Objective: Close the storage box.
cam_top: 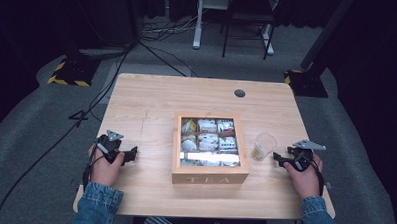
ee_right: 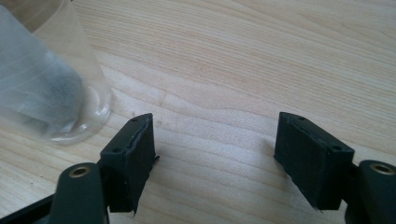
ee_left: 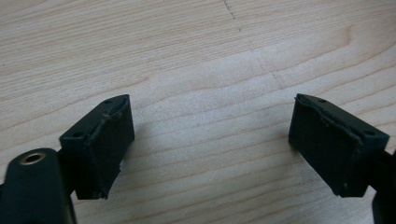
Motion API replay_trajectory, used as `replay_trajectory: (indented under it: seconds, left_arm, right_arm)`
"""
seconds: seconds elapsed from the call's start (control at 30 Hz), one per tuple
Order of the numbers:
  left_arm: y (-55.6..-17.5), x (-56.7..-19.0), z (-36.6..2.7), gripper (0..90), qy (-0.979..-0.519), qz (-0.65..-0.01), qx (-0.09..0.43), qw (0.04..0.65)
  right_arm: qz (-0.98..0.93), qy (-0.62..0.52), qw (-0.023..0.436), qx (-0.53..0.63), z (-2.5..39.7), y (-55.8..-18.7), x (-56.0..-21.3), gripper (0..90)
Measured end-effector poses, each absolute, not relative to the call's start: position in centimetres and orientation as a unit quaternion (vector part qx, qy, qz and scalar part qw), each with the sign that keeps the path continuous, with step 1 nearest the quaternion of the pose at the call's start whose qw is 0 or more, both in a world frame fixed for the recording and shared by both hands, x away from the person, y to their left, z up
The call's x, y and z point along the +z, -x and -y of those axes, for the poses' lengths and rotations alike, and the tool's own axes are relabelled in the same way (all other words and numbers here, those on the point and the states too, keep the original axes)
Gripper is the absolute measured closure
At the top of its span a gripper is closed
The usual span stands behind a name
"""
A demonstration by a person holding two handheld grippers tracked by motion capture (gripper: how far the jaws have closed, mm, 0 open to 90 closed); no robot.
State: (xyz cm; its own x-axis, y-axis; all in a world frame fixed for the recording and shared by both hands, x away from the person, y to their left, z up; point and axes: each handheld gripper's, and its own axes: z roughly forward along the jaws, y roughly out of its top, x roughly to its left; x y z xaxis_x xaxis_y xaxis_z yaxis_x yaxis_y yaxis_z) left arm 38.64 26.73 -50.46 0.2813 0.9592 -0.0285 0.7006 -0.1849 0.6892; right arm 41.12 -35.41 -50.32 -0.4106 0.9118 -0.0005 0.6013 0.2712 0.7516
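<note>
A wooden box marked TEA (cam_top: 209,148) sits mid-table, its glass lid shut over compartments of tea bags. Just right of it stands a clear plastic cup (cam_top: 263,146) with something pale inside; the same cup (ee_right: 44,79) looms at the upper left in the right gripper view. My left gripper (cam_top: 131,154) rests on the table left of the box, jaws wide apart over bare wood (ee_left: 210,130). My right gripper (cam_top: 277,158) rests right of the cup, jaws also apart and empty (ee_right: 215,149).
The light wooden table (cam_top: 152,103) has a round cable hole (cam_top: 239,93) at its back right. Beyond it, on the grey floor, are cables, stand bases with yellow-black tape (cam_top: 68,73) and chair or desk legs (cam_top: 245,23).
</note>
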Motion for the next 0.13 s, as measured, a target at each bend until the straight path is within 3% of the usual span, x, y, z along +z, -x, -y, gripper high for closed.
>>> replay_trajectory:
  seconds: [0.13]
  left_arm:
    - [-38.66, -50.46, -26.73, 14.0, -0.740, -0.560, 0.212, 0.305]
  right_arm:
    - [-0.765, -0.495, 0.224, 0.346, 35.41, -41.12, -50.32, 29.2]
